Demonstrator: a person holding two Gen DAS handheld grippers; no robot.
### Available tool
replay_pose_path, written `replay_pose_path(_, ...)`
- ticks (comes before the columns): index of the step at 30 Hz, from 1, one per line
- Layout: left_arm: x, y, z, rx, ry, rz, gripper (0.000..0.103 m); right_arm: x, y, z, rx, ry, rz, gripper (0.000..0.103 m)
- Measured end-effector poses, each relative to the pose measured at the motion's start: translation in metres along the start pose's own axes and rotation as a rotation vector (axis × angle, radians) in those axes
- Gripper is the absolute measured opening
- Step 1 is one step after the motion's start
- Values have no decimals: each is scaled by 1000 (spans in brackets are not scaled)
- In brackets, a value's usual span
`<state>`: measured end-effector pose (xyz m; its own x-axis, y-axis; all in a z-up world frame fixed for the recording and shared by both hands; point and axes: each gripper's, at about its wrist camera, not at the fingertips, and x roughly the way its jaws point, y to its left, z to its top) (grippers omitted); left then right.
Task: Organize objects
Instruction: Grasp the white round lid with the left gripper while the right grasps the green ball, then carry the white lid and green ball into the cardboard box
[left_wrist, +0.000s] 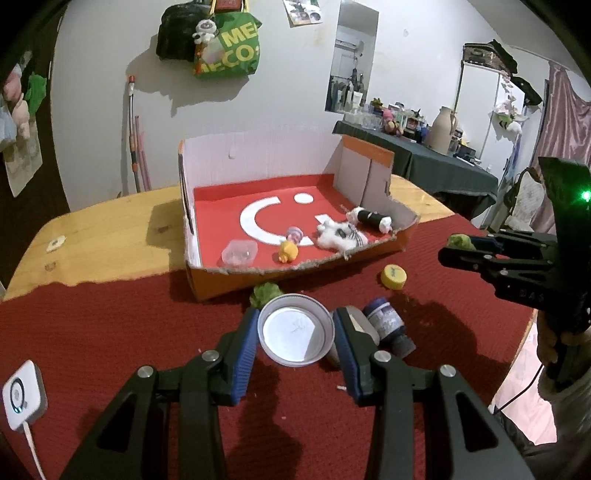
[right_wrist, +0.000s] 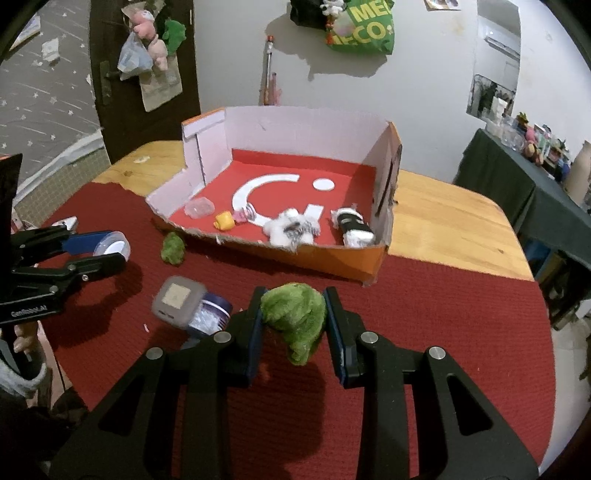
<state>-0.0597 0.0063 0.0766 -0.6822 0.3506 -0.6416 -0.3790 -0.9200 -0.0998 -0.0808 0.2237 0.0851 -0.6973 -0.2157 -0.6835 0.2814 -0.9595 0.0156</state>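
My left gripper is shut on a round clear plastic lid and holds it above the red cloth; it also shows in the right wrist view. My right gripper is shut on a green plush toy, seen from the left wrist view too. An open cardboard box with a red floor stands ahead and holds a clear tub, a yellow toy, a white plush and a black-and-white roll.
On the red cloth lie a second green plush, a yellow cap, a dark blue jar and a grey block. A white device with a cable sits at the left. The wooden table extends behind the box.
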Motion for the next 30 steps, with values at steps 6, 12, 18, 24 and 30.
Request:
replay_pose_path(6,2,1,29,40,-32,1,43,-2,2,31,-37,-35,8,29)
replay_pose_path(12,32,9,63,42,4,-9,43,21,-4,72,-47,-11,19,29)
replay_pose_path(18,76,21,89,40,73,-6,43,67,-16,104,-15,72,37,29)
replay_pose_path(24,126,36,104,16,168,-13,43,122,-28,120,14,184,21,29)
replay_pose_path(30,159,45,106,-1,242,-10,43,164,-38,124,22,292,-3,29)
